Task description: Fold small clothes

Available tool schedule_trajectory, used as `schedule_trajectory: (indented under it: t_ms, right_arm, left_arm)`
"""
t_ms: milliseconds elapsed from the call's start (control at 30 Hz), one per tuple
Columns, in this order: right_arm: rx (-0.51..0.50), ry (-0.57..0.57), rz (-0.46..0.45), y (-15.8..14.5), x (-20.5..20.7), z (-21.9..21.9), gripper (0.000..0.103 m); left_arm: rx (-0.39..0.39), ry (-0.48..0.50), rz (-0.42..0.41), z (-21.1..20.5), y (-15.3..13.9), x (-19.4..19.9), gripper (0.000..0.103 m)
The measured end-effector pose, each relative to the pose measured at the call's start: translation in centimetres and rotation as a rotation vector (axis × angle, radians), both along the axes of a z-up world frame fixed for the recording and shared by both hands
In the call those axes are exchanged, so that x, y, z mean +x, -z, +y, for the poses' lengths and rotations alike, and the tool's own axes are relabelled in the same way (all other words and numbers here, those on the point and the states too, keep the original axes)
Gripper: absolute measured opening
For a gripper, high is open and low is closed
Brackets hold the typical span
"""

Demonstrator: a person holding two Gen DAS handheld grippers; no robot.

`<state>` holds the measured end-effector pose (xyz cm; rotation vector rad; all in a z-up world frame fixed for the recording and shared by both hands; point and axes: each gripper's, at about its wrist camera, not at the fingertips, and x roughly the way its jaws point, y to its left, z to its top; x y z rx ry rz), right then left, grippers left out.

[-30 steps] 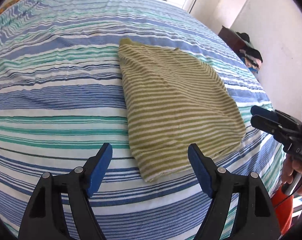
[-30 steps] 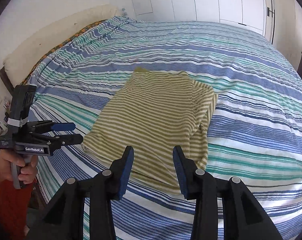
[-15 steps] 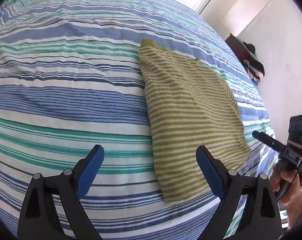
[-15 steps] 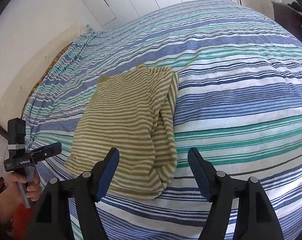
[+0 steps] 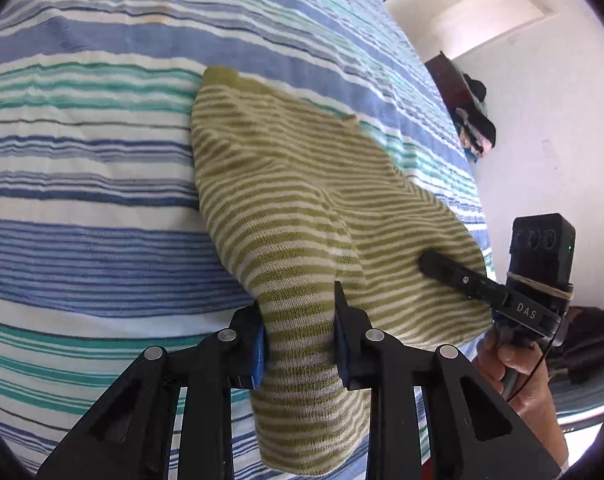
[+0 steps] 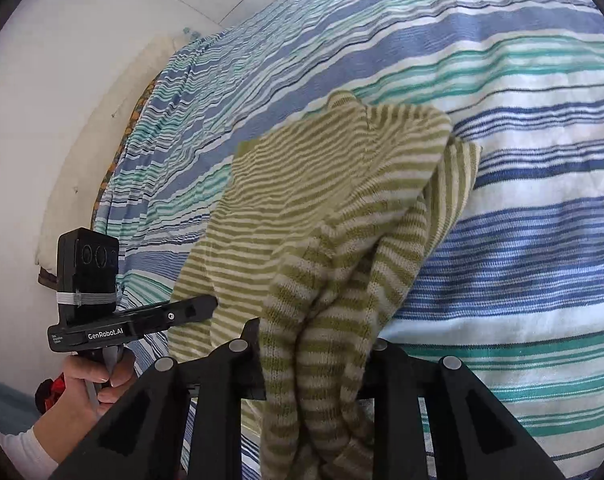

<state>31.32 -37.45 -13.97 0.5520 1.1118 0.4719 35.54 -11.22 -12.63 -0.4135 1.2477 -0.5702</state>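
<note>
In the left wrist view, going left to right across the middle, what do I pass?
Striped bedsheet → green striped garment → right gripper resting on the garment → its camera block → white wall.

The striped bedspread (image 5: 81, 184) lies bare to the left of the green striped garment (image 5: 285, 200) and beyond its far edge; passage there is unobstructed. To the garment's right, in the right wrist view, the bedspread (image 6: 542, 220) is likewise bare up to the far bed edge. Obstructions: the garment's near edge is bunched and raised at 2 points, filling the jaws of the left gripper (image 5: 299, 344) and the right gripper (image 6: 314, 360). Each gripper blocks the other's side approach. A dark cabinet piled with clothes (image 5: 476, 128) stands against the wall past the bed's right side. A pillow (image 6: 101, 152) lines the wall at the left.
</note>
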Motion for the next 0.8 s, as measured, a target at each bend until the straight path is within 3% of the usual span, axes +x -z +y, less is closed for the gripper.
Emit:
schedule_trajectory:
  t_ms: [233,300,367,433,533,600,633,667,800]
  right_arm:
    - [0.0,-0.013,-0.306,-14.5,4.6,2.5,0.024]
    - [-0.006,-0.036,-0.374,-17.5,5.0,3.5,0.024]
    - [-0.01,-0.056,-0.397,-18.7,5.0,4.4,0.024]
    - [-0.016,-0.071,-0.375,-17.7,4.4,5.2,0.026]
    - [-0.039,-0.067,-0.259,-12.8,2.5,5.7,0.032]
    - [-0.105,-0.051,-0.144,-8.3,-0.1,5.4,0.05]
    - [-0.162,-0.038,-0.087,-6.0,-2.1,4.9,0.071]
    - [-0.213,-0.03,-0.06,-4.3,-4.2,4.6,0.079]
    - [-0.338,0.003,-0.032,-1.2,-14.8,3.3,0.081]
  left_arm:
    - [-0.056,-0.046,-0.256,3.5,-14.0,4.0,0.027]
    - [-0.044,-0.046,-0.3,4.7,-15.9,3.8,0.027]
    - [-0.012,-0.043,-0.306,5.4,-15.9,3.0,0.029]
    - [0.044,-0.034,-0.271,5.6,-13.7,2.0,0.036]
    - [0.2,-0.04,-0.179,6.1,-7.5,-1.3,0.047]
    - [0.338,-0.034,-0.165,6.8,-3.5,-5.8,0.047]
    - [0.39,-0.024,-0.166,7.3,-2.1,-8.4,0.05]
    - [0.424,-0.01,-0.171,7.5,-1.0,-11.1,0.052]
    - [0.576,0.033,-0.256,7.1,-0.2,-20.7,0.086]
